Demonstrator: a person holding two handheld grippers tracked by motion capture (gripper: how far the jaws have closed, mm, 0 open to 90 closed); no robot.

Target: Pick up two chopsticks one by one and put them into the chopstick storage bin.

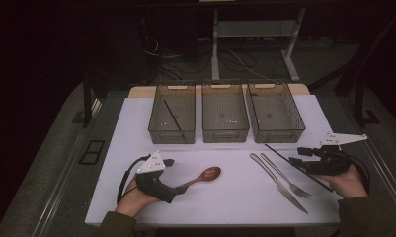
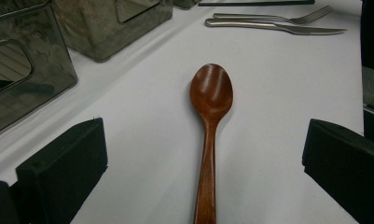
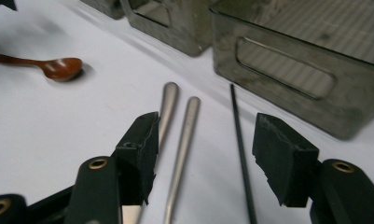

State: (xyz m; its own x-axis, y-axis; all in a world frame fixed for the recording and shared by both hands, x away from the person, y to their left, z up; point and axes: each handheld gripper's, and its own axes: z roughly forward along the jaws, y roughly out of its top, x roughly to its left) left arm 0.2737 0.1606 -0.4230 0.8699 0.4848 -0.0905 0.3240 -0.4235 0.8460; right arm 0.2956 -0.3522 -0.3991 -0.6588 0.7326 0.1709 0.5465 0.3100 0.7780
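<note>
While I hold both tools low over the table, my findings read as follows.

Step in hand: approach to pick-up; I judge the work to be sorting cutlery into the three bins (image 1: 225,129), and nothing is lifted yet.

Left gripper (image 1: 172,162): my jaws stand wide apart, empty, one on each side of the spoon's handle.

Spoon (image 2: 211,116): it lies flat on the white table (image 1: 136,197), bowl pointing away from me, handle running back between my left jaws, touching neither pad.

Right gripper (image 3: 203,149): jaws partly apart, clamped on nothing.

Chopstick (image 3: 239,140): it lies on the table between my right jaws, nearer the right-hand pad, clear of both.

Fork (image 3: 184,135) and knife (image 3: 168,105): side by side; the fork's handle also lies inside the gap, the knife's passes behind the left-hand pad.

Left bin: another thin dark stick (image 1: 173,117) already rests in it.

Next move, left: close squarely on the spoon's handle, then lift.

Next move, right: shift so that the chopstick alone lies between the pads, then come down and close; as I stand, I judge the fork would be caught too.
</note>
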